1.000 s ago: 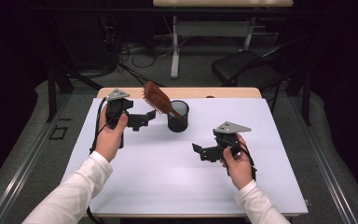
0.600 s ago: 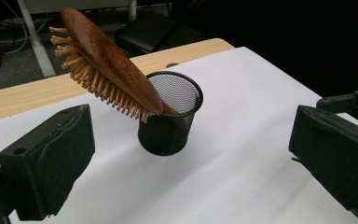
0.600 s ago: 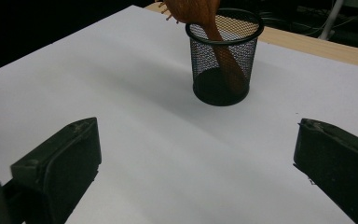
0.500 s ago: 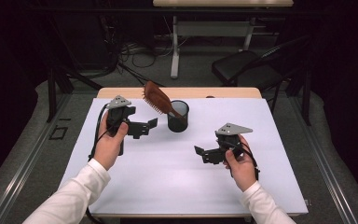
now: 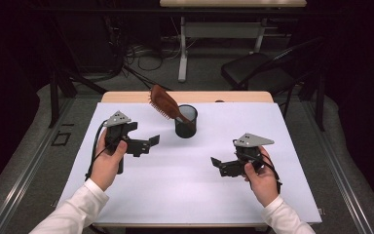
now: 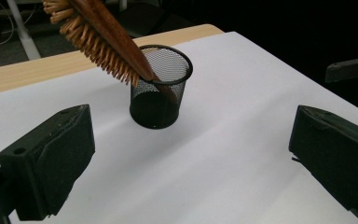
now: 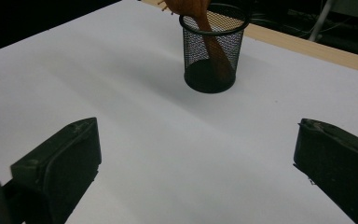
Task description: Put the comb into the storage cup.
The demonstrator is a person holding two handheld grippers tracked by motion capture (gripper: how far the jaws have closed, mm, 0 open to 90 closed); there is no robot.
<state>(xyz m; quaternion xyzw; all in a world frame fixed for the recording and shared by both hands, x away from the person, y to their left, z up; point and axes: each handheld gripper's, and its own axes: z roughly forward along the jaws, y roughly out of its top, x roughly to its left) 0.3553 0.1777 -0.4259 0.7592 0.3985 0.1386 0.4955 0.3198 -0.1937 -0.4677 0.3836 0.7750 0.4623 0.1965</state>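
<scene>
On the table: mesh cup upright, hairbrush leaning in it, handle down.
Left gripper: jaws apart, empty.
Right gripper: jaws apart, empty.

Left gripper: matt black body, two blocky black jaws with flat rectangular pads, a grey three-cornered plate on top, a black cable looping from its rear. Right gripper: same black build, same grey plate, black cable behind. Person: white long sleeves behind each gripper.
</scene>
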